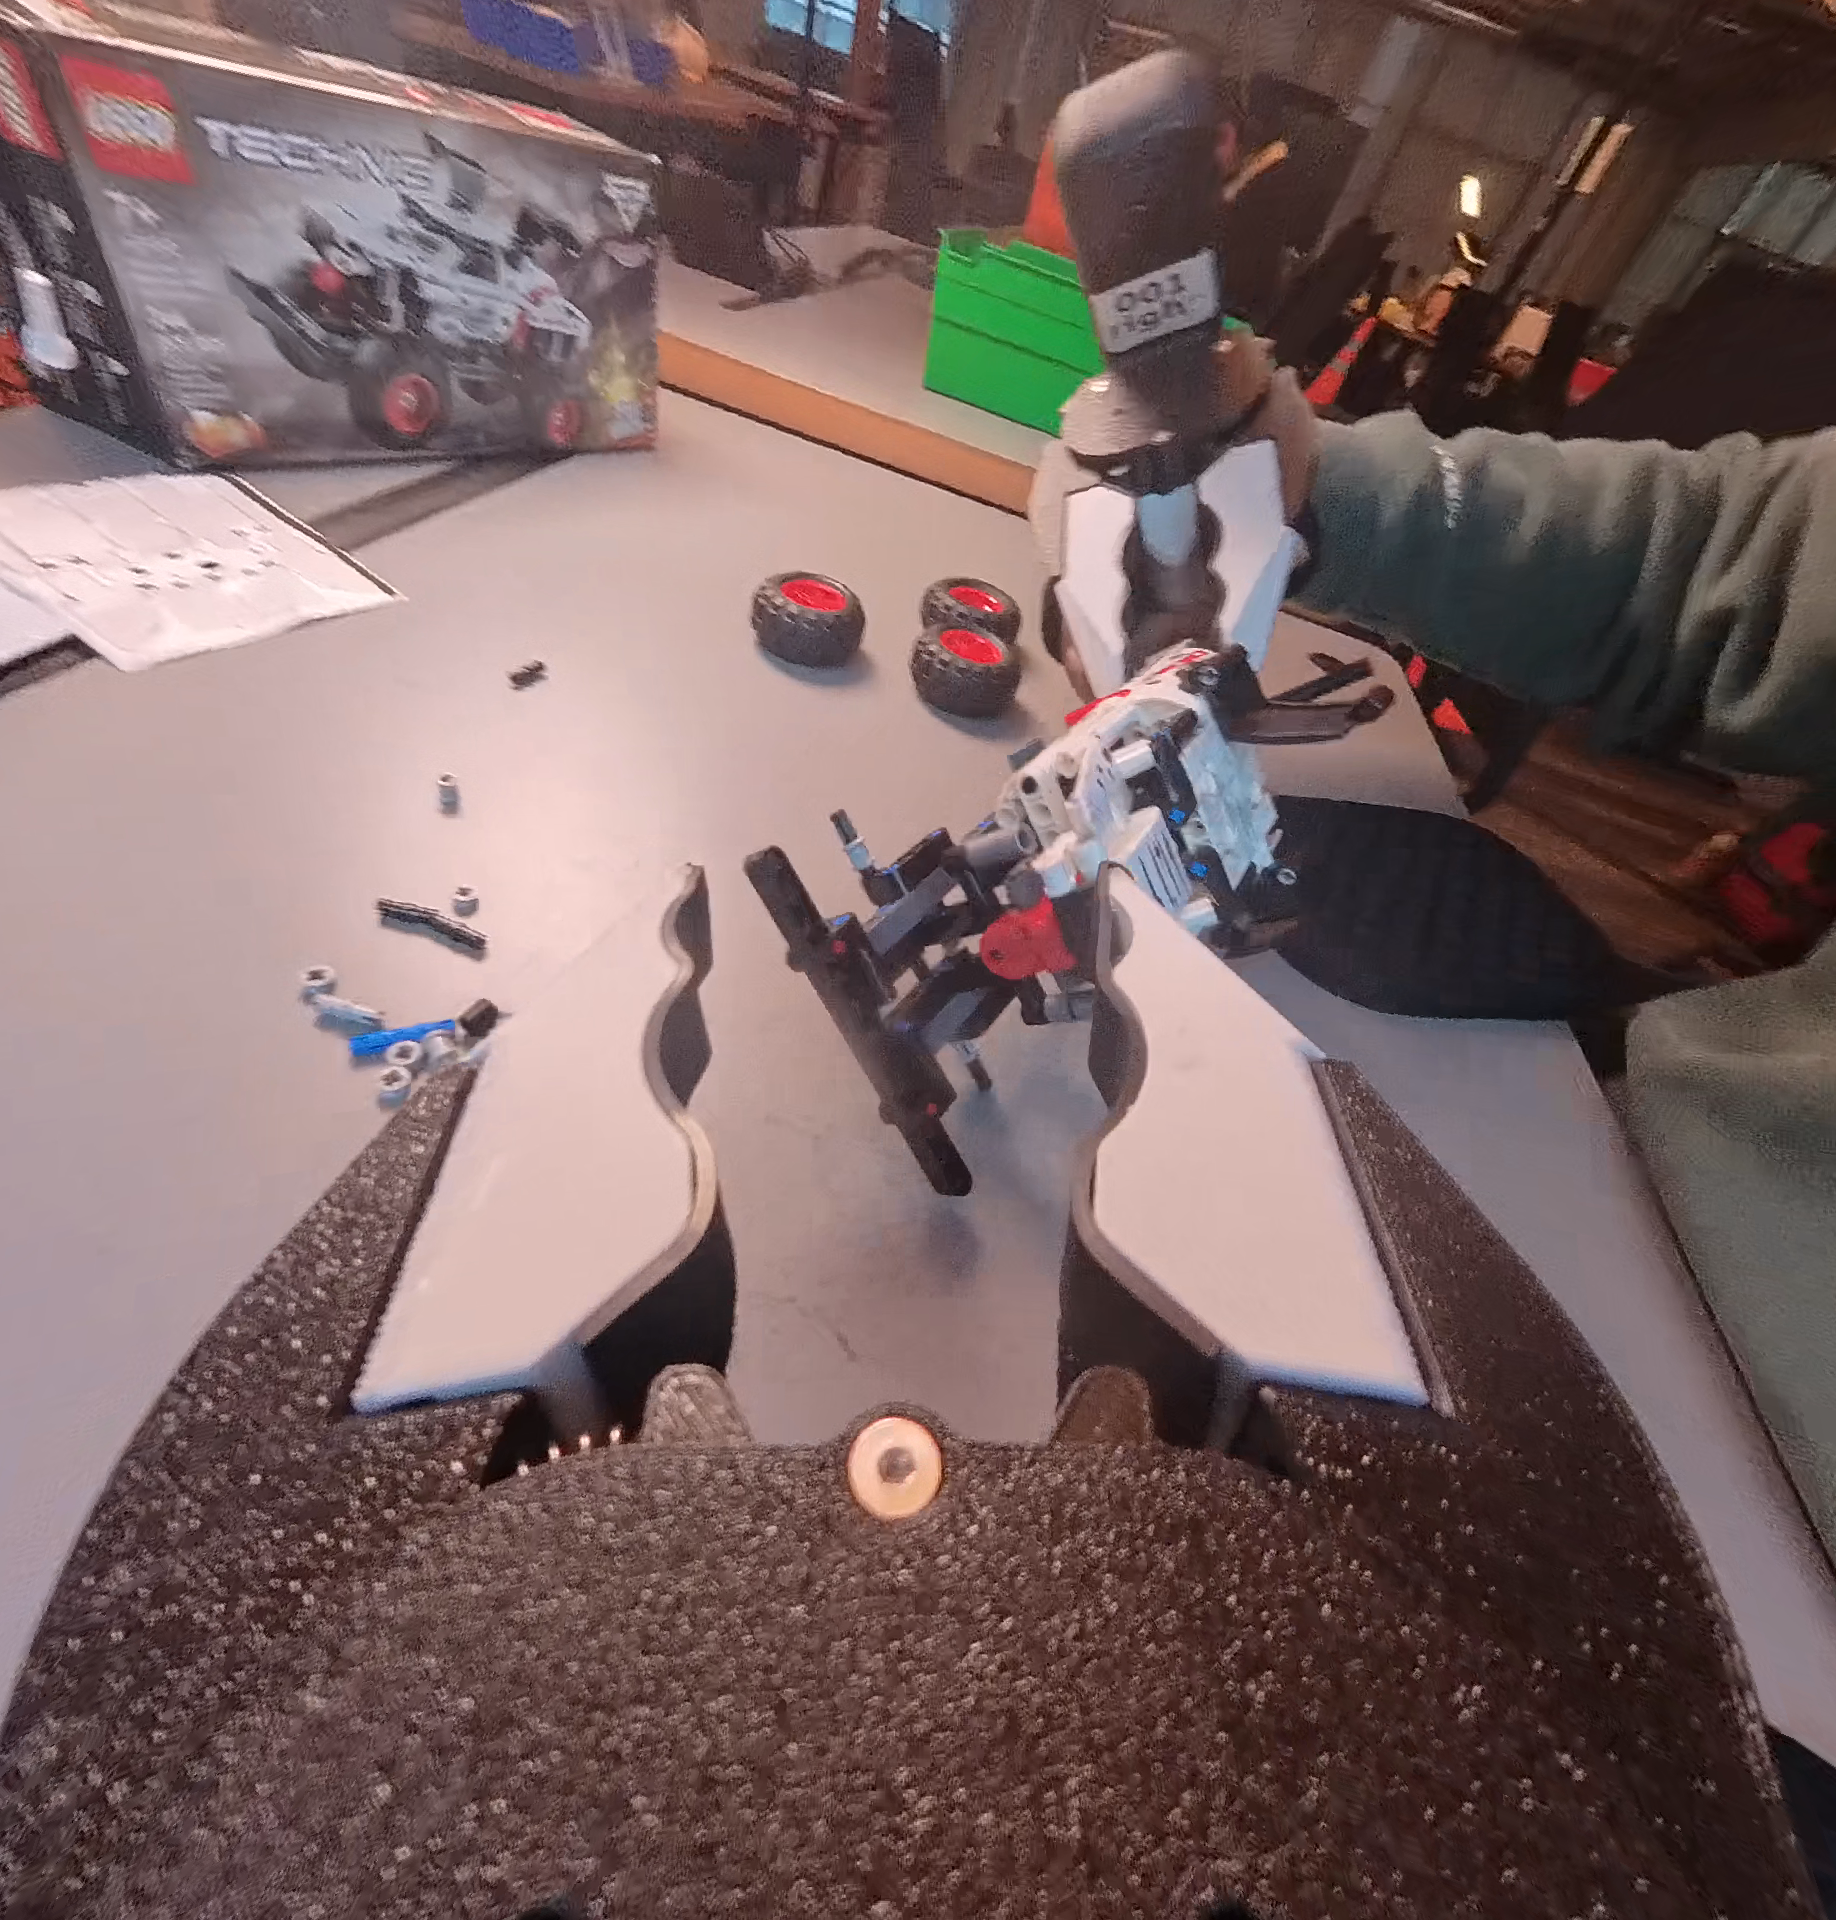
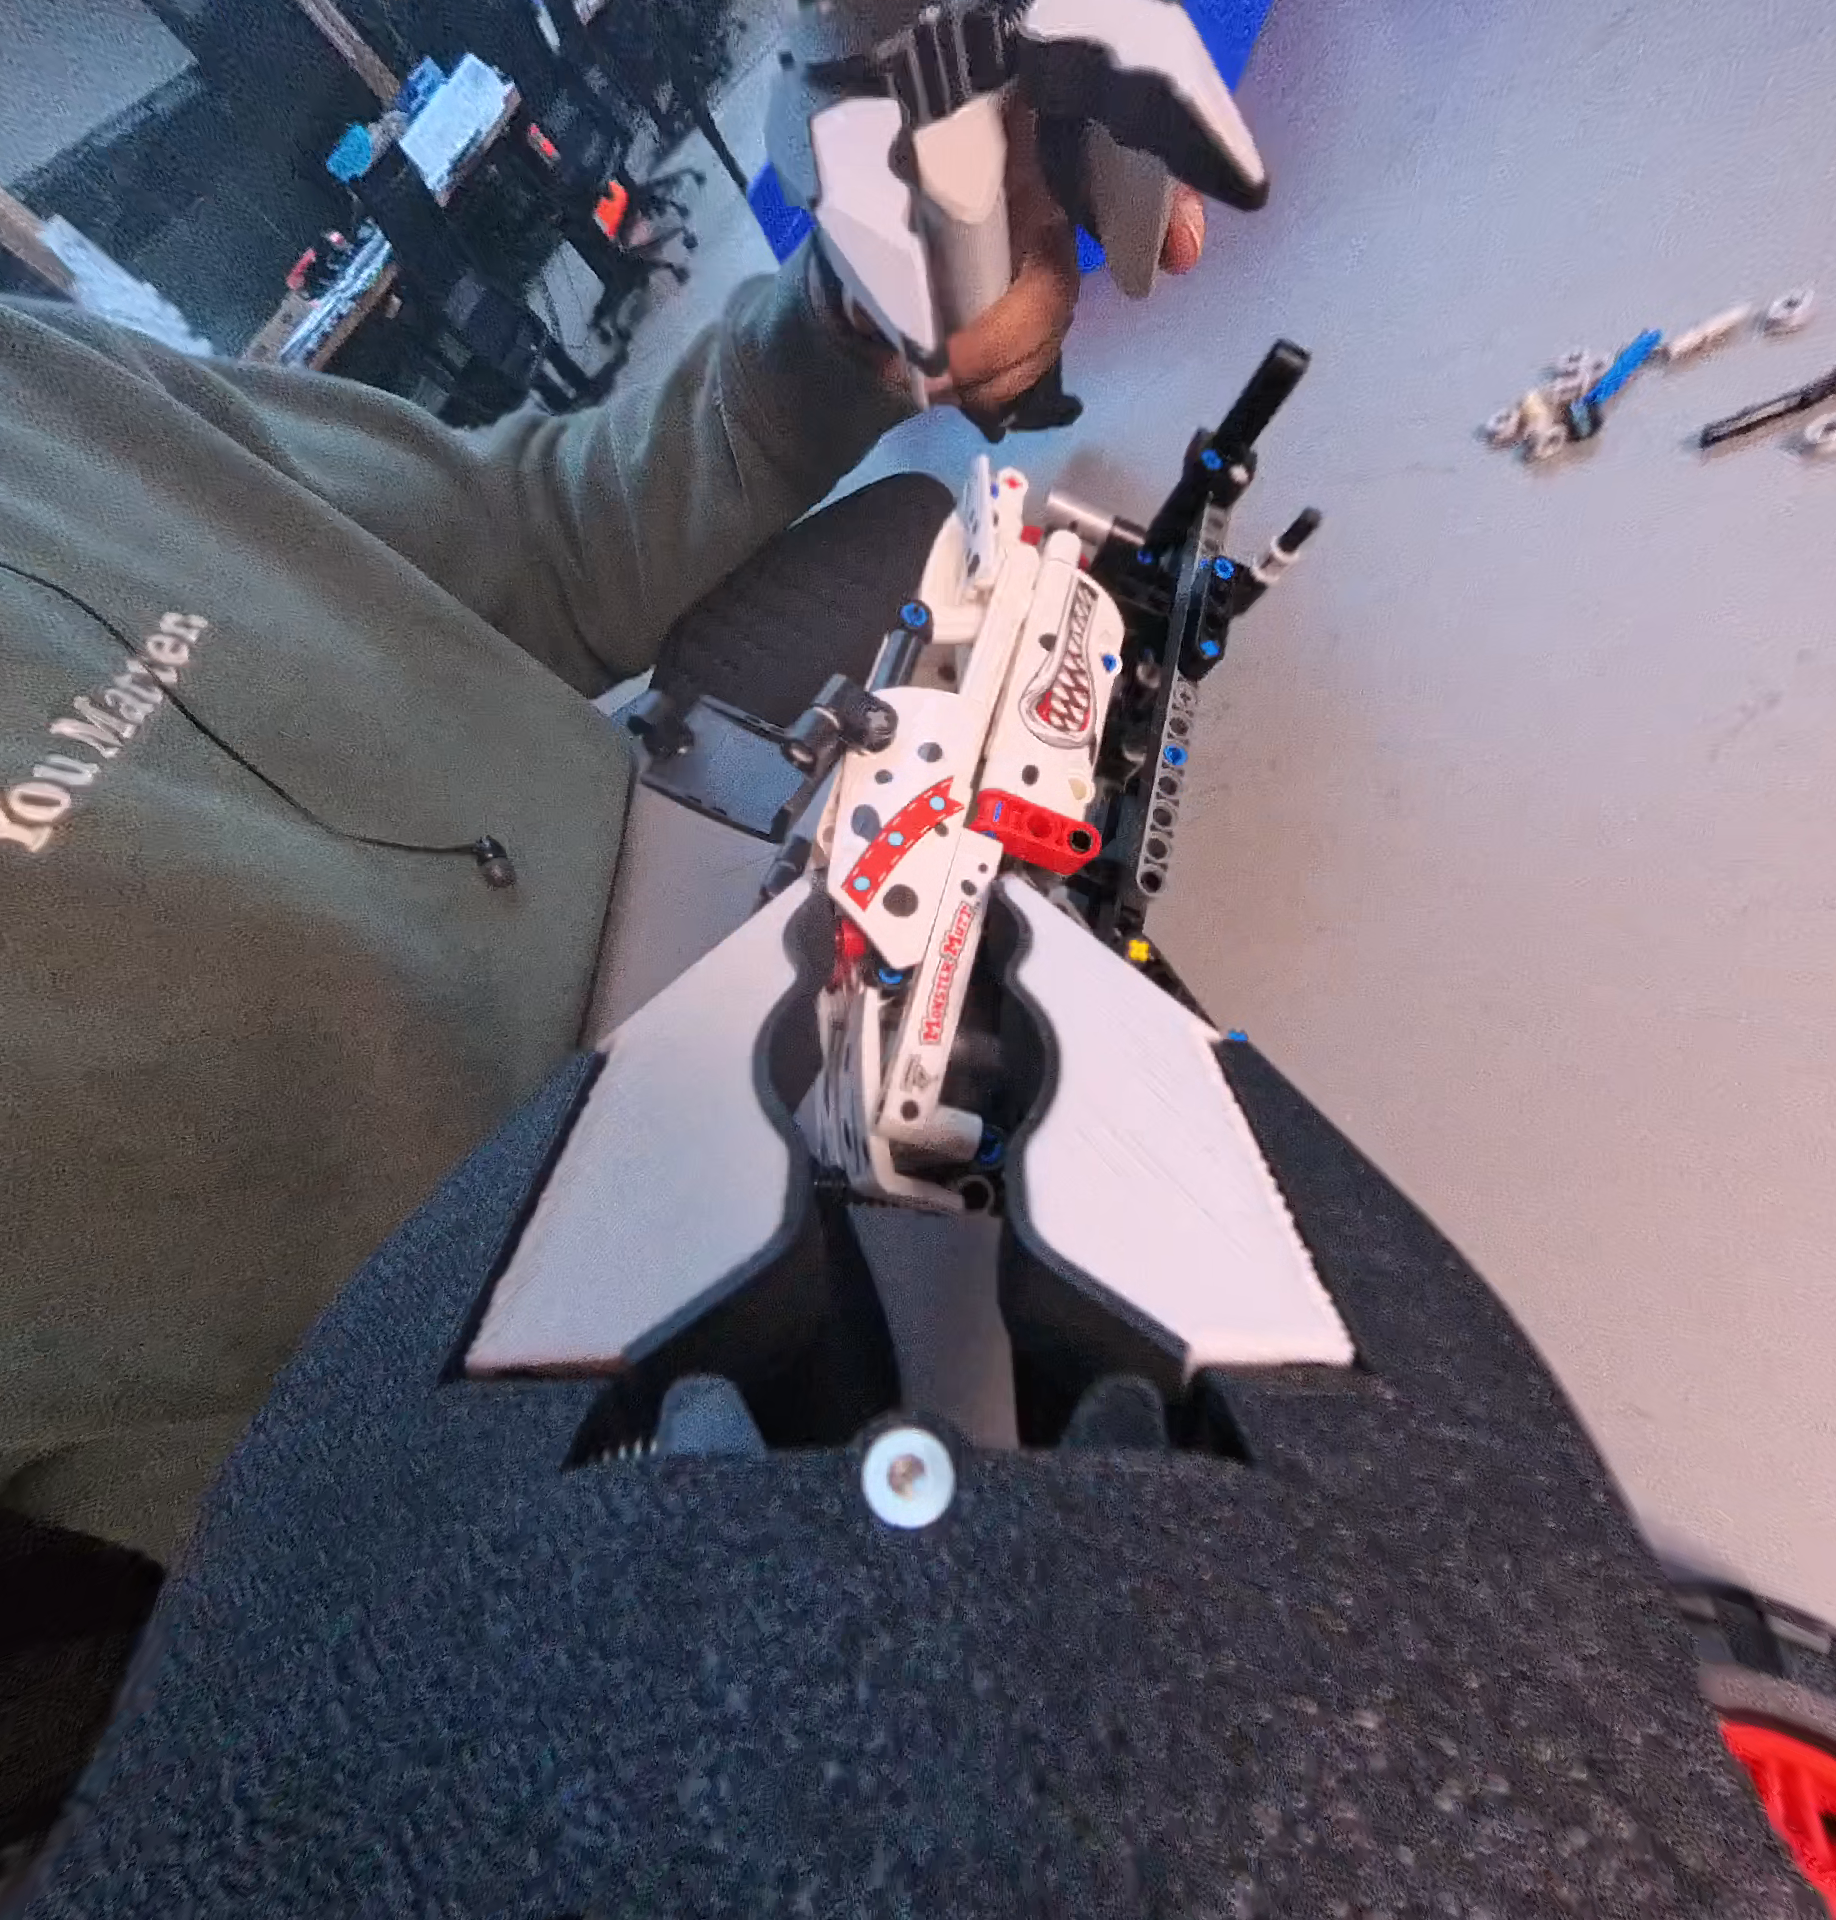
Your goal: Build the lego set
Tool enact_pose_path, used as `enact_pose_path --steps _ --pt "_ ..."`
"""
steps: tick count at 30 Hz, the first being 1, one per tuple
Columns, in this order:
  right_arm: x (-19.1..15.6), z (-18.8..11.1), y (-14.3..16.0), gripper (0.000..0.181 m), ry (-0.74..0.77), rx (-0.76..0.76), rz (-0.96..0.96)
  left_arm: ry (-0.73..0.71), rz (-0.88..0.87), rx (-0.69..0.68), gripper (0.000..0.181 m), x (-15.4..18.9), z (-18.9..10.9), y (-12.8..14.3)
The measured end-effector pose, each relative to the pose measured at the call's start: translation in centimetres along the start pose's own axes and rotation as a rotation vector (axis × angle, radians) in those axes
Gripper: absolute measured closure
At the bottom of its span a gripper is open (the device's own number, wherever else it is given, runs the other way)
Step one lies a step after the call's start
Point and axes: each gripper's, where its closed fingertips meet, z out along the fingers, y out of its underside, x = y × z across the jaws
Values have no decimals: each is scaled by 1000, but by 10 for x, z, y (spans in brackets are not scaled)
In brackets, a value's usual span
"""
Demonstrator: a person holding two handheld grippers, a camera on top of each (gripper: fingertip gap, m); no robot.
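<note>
left gripper (image 1: 898, 940) agape | truck chassis (image 1: 1049, 894) tilted | 3 wheels (image 1: 808, 617) beyond

Bare table (image 1: 218, 831) left; 3 wheels (image 1: 808, 617) beyond.

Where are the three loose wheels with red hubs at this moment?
In the left wrist view, the three wheels lie together on the grey table, beyond the truck model and just left of the right claw.

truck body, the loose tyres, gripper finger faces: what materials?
Truck body: glossy hard plastic, moulded pin holes. Tyres: matte black, knobbly tread, likely rubber; red rims look plastic. Right gripper finger faces: matte white, fine layer lines, probably 3D-printed plastic.
</note>
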Motion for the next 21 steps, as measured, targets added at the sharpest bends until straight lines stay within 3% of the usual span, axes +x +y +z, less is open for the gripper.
enact_pose_path --steps 4,8,11,13,16,18,21 --pt "20 -7 -4 151 -22 26 171 61 64 -99 108 20 18 20" --pt "45 -24 -24 143 221 59 12 0 110 -236 117 17 34 45" --pt "43 -40 -45 140 423 64 -214 -51 141 -307 128 11 39 59" --pt "22 -39 -55 155 477 35 -394 -82 166 -352 131 7 40 67" --pt "-1 -15 -47 181 503 -133 -618 -95 188 -385 134 6 42 73" --pt "21 -9 -47 181 643 -237 -639 -97 193 -383 135 6 42 73" --pt "64 -40 -78 181 974 -186 -573 -111 190 -352 135 5 39 68"
